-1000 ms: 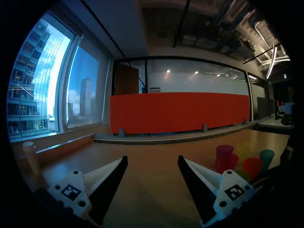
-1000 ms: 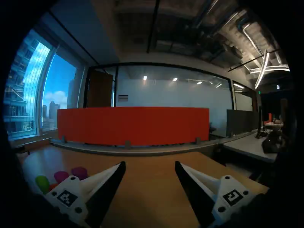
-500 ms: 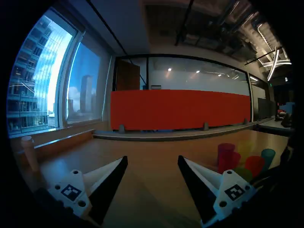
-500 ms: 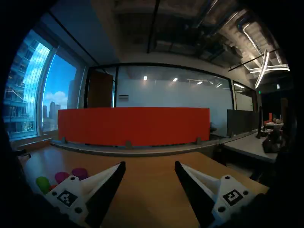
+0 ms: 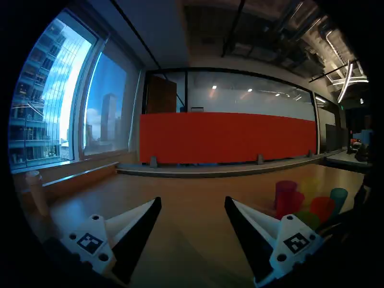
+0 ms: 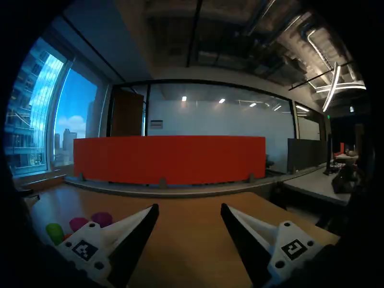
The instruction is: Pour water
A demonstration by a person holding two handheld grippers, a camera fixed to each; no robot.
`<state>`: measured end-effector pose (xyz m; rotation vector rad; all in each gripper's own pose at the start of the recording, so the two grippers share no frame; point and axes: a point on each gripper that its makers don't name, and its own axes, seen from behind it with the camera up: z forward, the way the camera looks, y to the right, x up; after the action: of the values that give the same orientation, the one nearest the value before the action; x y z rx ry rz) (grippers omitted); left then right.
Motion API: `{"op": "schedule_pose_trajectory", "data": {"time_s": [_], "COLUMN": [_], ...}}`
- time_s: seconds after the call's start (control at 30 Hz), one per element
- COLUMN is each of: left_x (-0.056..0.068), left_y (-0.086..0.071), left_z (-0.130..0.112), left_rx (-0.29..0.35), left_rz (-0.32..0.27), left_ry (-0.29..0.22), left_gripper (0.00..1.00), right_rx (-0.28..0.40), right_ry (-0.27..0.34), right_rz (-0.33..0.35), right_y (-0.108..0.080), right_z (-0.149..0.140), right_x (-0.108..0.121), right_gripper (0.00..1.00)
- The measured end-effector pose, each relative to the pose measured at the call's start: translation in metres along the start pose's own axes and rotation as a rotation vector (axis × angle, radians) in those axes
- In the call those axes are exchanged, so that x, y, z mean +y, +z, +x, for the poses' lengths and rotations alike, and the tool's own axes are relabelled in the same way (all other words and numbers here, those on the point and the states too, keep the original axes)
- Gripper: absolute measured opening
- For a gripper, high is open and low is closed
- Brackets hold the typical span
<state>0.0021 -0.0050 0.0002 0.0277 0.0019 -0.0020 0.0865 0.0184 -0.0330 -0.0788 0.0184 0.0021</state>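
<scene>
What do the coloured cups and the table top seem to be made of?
Cups: probably plastic, tinted and translucent, since light passes through their walls. Table top: wood or wood veneer, by its warm brown colour; smooth, slightly glossy, as it reflects light.

Coloured cups (image 5: 307, 204) crowd the right of the left gripper view, their bases tucked behind a finger of the left gripper (image 5: 192, 201); what's inside them, can't tell. A tall cup (image 5: 34, 192) at the left rim is dim and partly cut off. In the right gripper view the cups' tops (image 6: 77, 224) peek past the right gripper (image 6: 188, 207). A dark shape (image 6: 342, 181) on the far desk (image 6: 312, 185) is unreadable.
</scene>
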Motion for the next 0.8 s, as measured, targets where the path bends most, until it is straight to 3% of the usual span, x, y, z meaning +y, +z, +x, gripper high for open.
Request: {"op": "schedule_pose_trajectory", "data": {"time_s": [0.8], "left_x": [0.0005], "left_y": [0.0006], "left_z": [-0.0013], "left_rx": [-0.002], "left_rz": [-0.005], "left_ry": [0.001], "left_gripper": [0.98], "right_rx": [0.028], "right_ry": [-0.008], "right_rz": [0.022], "right_y": [-0.0022], "right_z": [0.0045], "right_x": [0.0016], "right_gripper": [1.0]}}
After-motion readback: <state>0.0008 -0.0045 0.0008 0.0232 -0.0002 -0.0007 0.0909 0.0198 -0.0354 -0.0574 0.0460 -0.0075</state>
